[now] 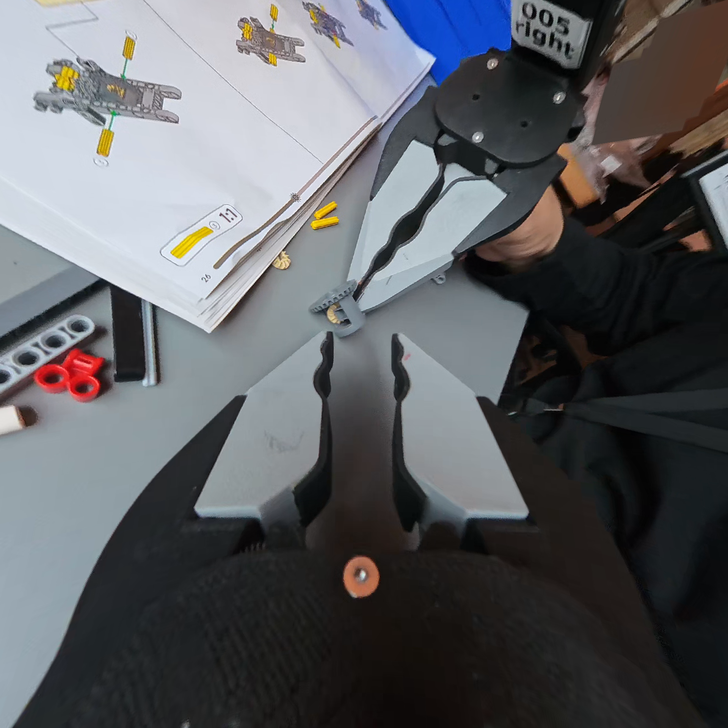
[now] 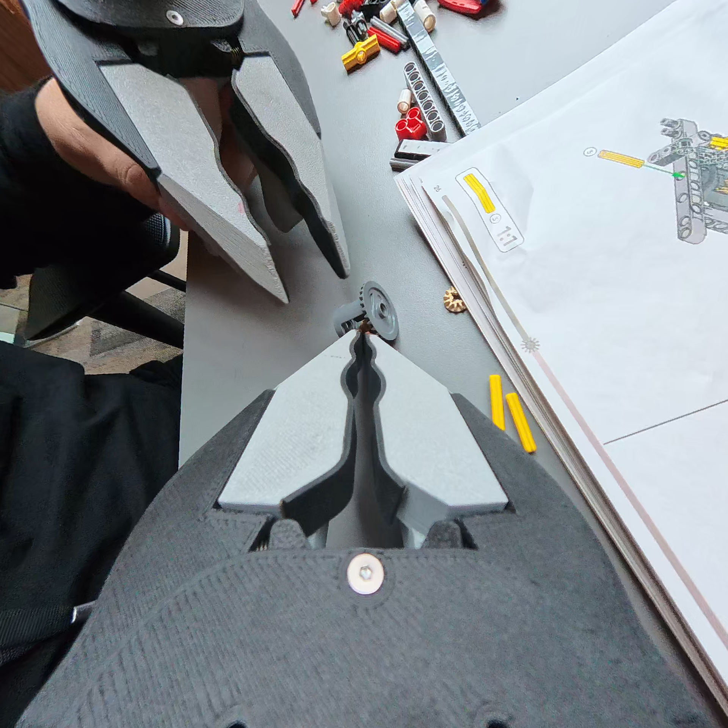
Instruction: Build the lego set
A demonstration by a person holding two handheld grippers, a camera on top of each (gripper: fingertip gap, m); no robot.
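A grey gear piece [image 1: 338, 311] with a toothed disc and a small tan gear inside sits low over the grey table [image 1: 244, 394]. My right gripper [image 1: 357, 292] comes in from the upper right and is shut on it at the fingertips. In the right wrist view the same grip [image 2: 360, 338] pinches the piece [image 2: 378, 311] at its near side. My left gripper [image 1: 361, 342] is open and empty, its tips just short of the piece. It shows in the right wrist view [image 2: 311, 284] at the upper left, tilted down.
An open instruction booklet [image 1: 157, 165] [image 2: 591, 315] lies beside the piece. Two yellow axles [image 1: 326, 216] [image 2: 512, 413] and a loose tan gear [image 1: 282, 260] [image 2: 455, 301] lie by its edge. A red connector [image 1: 71, 374], a grey beam [image 1: 43, 346] and more parts [image 2: 378, 35] lie farther off. The table edge [image 2: 183, 354] is close.
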